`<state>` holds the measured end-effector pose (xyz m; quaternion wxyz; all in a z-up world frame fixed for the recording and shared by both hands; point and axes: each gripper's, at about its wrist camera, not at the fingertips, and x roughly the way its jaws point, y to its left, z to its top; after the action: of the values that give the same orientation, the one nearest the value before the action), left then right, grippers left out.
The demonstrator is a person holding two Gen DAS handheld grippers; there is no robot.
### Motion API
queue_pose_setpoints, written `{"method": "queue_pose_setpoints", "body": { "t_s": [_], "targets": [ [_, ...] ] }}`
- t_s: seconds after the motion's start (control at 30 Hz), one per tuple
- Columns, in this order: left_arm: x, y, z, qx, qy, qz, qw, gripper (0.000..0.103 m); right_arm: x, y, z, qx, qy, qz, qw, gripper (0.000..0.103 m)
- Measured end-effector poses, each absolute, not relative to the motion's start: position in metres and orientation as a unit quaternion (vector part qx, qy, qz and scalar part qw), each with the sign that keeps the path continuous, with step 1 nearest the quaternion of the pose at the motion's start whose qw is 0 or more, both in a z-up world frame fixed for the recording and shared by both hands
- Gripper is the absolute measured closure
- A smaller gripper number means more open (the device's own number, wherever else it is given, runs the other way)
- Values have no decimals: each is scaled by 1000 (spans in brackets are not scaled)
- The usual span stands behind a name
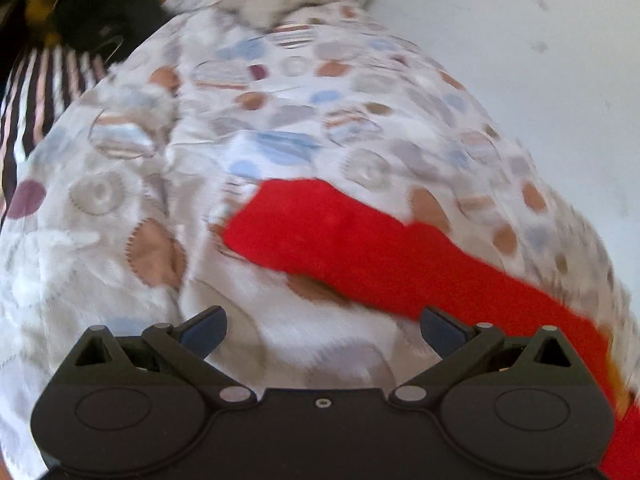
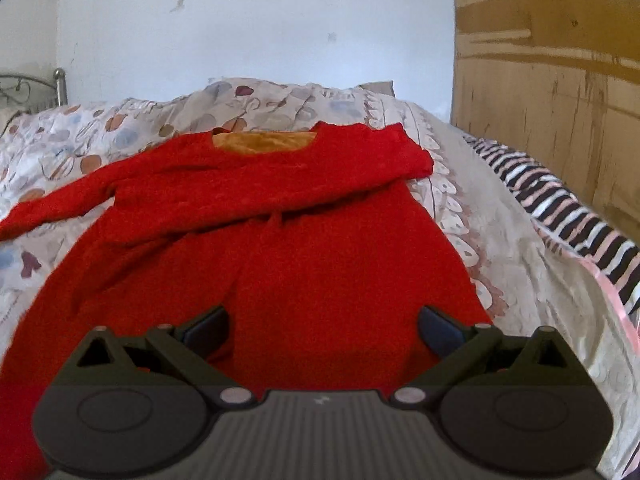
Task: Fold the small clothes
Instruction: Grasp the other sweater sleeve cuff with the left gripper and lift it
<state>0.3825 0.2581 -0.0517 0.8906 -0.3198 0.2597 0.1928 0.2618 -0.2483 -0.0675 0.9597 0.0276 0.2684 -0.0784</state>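
- I am holding my right gripper (image 2: 322, 326) low over the near hem of the red sweater (image 2: 280, 264), its fingers spread wide apart and gripping nothing; red cloth is filling the gap between them, though I cannot tell whether the pads are touching it.
- I am pointing that gripper straight up the garment toward its collar, which I judge is putting me square to the hem for a grab.
- I am keeping my left gripper (image 1: 322, 326) over the patterned quilt (image 1: 132, 184) on the left side, fingers likewise wide apart and empty, with bare quilt between them.
- I am angling it so that the outstretched left sleeve (image 1: 360, 248) is running from the near right corner out to just beyond the right finger; that sleeve looks like the next part to fold in.
- The sweater is lying flat on the quilt, front up, and its right sleeve (image 2: 320, 184) is already lying folded across the chest, so I judge the fold is partly done.
- Farther off, the orange lining (image 2: 260, 142) is showing inside the collar.
- A striped blanket (image 2: 560, 208) is lying along the right edge of the bed, beside a wooden wardrobe (image 2: 560, 80).
- Farthest, a pale wall (image 2: 240, 20) is standing behind the bed.
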Motion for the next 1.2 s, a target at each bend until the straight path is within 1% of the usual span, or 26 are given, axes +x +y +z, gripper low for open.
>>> {"method": "queue_pose_setpoints", "body": {
  "t_s": [0.17,0.2,0.3,0.37,0.4,0.43,0.47,0.53,0.63,0.8,0.97,1.1,1.2],
  "targets": [
    [391,293,-62,-397,228,193,868,1,261,-244,-74,14,262,-84,961,0],
    [395,297,-66,-416,222,194,860,2,260,-243,-75,13,260,-84,962,0],
    [402,311,-79,-474,204,208,831,13,258,-244,-76,15,255,-83,963,0],
    [403,315,-83,-494,183,220,821,25,261,-247,-76,16,255,-82,963,0],
    [402,317,-84,-500,176,228,817,37,260,-247,-76,16,254,-81,964,0],
    [404,319,-85,-507,173,239,810,52,261,-248,-76,17,254,-81,964,0],
    [405,323,-88,-517,175,247,801,59,261,-248,-76,18,254,-80,964,0],
    [408,329,-93,-531,178,262,786,82,261,-250,-76,24,253,-77,964,0],
    [411,334,-94,-531,176,264,786,92,260,-252,-76,27,251,-75,965,0],
    [411,324,-66,-470,147,257,831,96,260,-252,-76,28,250,-74,965,0],
    [414,296,-11,-384,93,204,896,96,259,-254,-77,34,245,-71,966,0],
    [417,251,41,-284,56,112,950,96,258,-254,-77,41,243,-70,967,0],
    [419,208,75,-239,37,49,969,96,257,-254,-76,46,240,-69,967,0]
  ]
}}
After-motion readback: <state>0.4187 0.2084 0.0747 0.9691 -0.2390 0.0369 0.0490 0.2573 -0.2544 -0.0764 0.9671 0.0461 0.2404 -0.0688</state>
